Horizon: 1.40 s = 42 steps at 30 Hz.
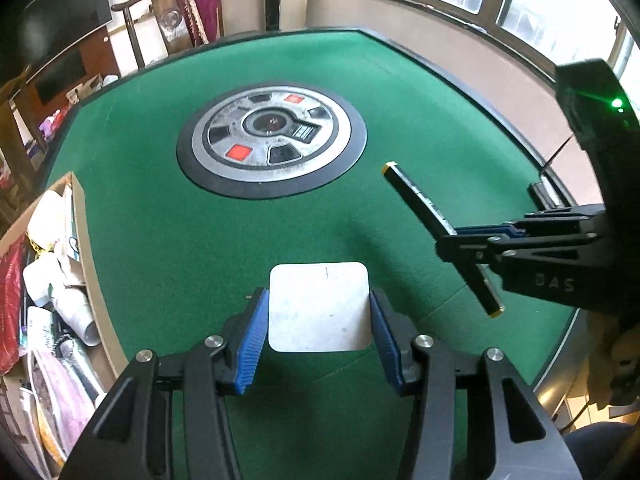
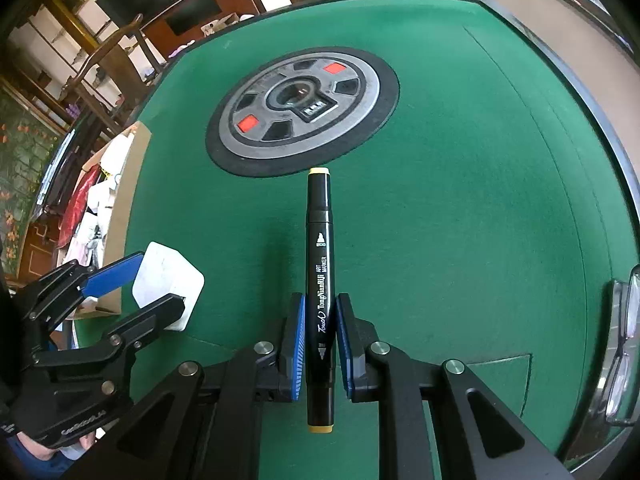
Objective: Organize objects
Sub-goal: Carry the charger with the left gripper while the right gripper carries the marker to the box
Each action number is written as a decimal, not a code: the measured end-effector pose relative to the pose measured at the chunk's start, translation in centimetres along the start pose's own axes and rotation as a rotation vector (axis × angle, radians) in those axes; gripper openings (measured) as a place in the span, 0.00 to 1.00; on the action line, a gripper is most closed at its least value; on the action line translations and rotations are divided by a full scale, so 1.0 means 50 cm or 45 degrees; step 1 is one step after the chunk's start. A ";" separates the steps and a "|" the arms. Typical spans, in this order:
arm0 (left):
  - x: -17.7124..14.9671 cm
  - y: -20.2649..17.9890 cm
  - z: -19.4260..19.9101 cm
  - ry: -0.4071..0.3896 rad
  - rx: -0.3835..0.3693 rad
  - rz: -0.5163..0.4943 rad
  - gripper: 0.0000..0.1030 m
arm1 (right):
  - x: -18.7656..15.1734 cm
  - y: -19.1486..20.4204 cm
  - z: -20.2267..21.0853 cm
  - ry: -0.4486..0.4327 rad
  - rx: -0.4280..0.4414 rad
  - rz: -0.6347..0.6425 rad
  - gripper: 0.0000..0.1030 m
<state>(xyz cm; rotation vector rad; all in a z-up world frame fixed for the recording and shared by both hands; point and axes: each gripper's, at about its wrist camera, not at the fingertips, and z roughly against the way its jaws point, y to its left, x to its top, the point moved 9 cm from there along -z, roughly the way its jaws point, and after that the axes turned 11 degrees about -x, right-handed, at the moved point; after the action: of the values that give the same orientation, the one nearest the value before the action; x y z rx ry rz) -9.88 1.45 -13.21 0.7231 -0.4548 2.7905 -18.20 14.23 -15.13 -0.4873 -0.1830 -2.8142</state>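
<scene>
Both tongs loaded over the green table, round hub as my landmark.

Left wrist view: my left gripper sits partway open, blue pads pressed on either side of a white square block, held on my side of the round hub; my right gripper comes in from the right of the hub, pinching a black marker. Right wrist view: right gripper is clamped nearly closed on the marker, its yellow tip pointing at the hub's near edge; the block hangs lower left of the hub, beside a cluttered cardboard box.
</scene>
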 end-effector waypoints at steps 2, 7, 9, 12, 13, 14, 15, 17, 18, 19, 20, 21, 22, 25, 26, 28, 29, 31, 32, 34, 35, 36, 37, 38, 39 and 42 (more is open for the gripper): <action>0.001 0.000 0.017 -0.017 -0.001 -0.006 0.47 | 0.000 0.014 0.007 -0.009 0.000 0.007 0.15; -0.002 0.014 0.056 -0.057 -0.003 0.011 0.47 | 0.002 0.050 0.025 -0.034 0.006 0.037 0.15; -0.005 0.023 0.072 -0.070 -0.003 0.024 0.47 | 0.003 0.068 0.030 -0.042 0.012 0.049 0.15; -0.012 0.036 0.095 -0.089 0.014 0.033 0.47 | 0.005 0.094 0.032 -0.045 0.024 0.066 0.15; -0.015 0.041 0.104 -0.095 0.018 0.040 0.47 | 0.005 0.105 0.033 -0.045 0.030 0.076 0.15; -0.017 0.048 0.113 -0.102 0.024 0.047 0.47 | 0.005 0.116 0.034 -0.046 0.035 0.088 0.15; -0.020 0.053 0.122 -0.111 0.032 0.052 0.47 | 0.006 0.129 0.035 -0.050 0.040 0.100 0.15; -0.025 0.066 0.141 -0.124 0.046 0.065 0.47 | 0.008 0.150 0.037 -0.053 0.051 0.120 0.16; -0.027 0.072 0.148 -0.132 0.054 0.071 0.47 | 0.010 0.164 0.039 -0.057 0.057 0.133 0.16; -0.030 0.078 0.158 -0.142 0.064 0.078 0.47 | 0.011 0.172 0.040 -0.059 0.061 0.140 0.16; -0.032 0.084 0.166 -0.148 0.068 0.084 0.47 | 0.013 0.182 0.042 -0.062 0.067 0.149 0.16; -0.035 0.089 0.176 -0.154 0.075 0.090 0.47 | 0.014 0.193 0.044 -0.065 0.073 0.160 0.16; -0.036 0.094 0.185 -0.165 0.085 0.094 0.47 | 0.016 0.201 0.046 -0.068 0.077 0.165 0.16; -0.042 0.109 0.210 -0.187 0.101 0.111 0.47 | 0.020 0.227 0.051 -0.077 0.095 0.190 0.16; -0.043 0.115 0.219 -0.197 0.109 0.119 0.47 | 0.022 0.235 0.053 -0.081 0.099 0.194 0.16; -0.048 0.125 0.232 -0.205 0.119 0.133 0.47 | 0.024 0.251 0.056 -0.083 0.112 0.206 0.16; -0.050 0.130 0.239 -0.213 0.124 0.141 0.47 | 0.026 0.262 0.058 -0.082 0.123 0.213 0.16; -0.054 0.141 0.252 -0.224 0.135 0.160 0.48 | 0.028 0.277 0.061 -0.084 0.130 0.223 0.16; -0.056 0.146 0.258 -0.231 0.141 0.169 0.48 | 0.031 0.287 0.063 -0.088 0.135 0.234 0.16; -0.060 0.157 0.272 -0.245 0.153 0.186 0.48 | 0.035 0.302 0.067 -0.095 0.145 0.243 0.16; -0.063 0.164 0.278 -0.249 0.160 0.193 0.47 | 0.037 0.311 0.069 -0.097 0.152 0.250 0.16; -0.066 0.172 0.287 -0.262 0.172 0.204 0.48 | 0.039 0.321 0.070 -0.100 0.155 0.260 0.16; -0.069 0.178 0.292 -0.266 0.176 0.209 0.48 | 0.040 0.327 0.071 -0.102 0.157 0.267 0.16; -0.072 0.184 0.297 -0.266 0.179 0.216 0.48 | 0.041 0.336 0.071 -0.102 0.160 0.275 0.16; -0.076 0.192 0.301 -0.268 0.187 0.225 0.48 | 0.042 0.345 0.071 -0.101 0.165 0.284 0.16; -0.085 0.212 0.316 -0.278 0.201 0.251 0.48 | 0.046 0.368 0.071 -0.102 0.170 0.308 0.16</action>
<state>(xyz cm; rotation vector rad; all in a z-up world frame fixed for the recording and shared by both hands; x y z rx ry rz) -2.45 -14.47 -4.79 1.0799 -0.3636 2.9695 -13.78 -3.27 -9.64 -0.5519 -0.3049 -2.5299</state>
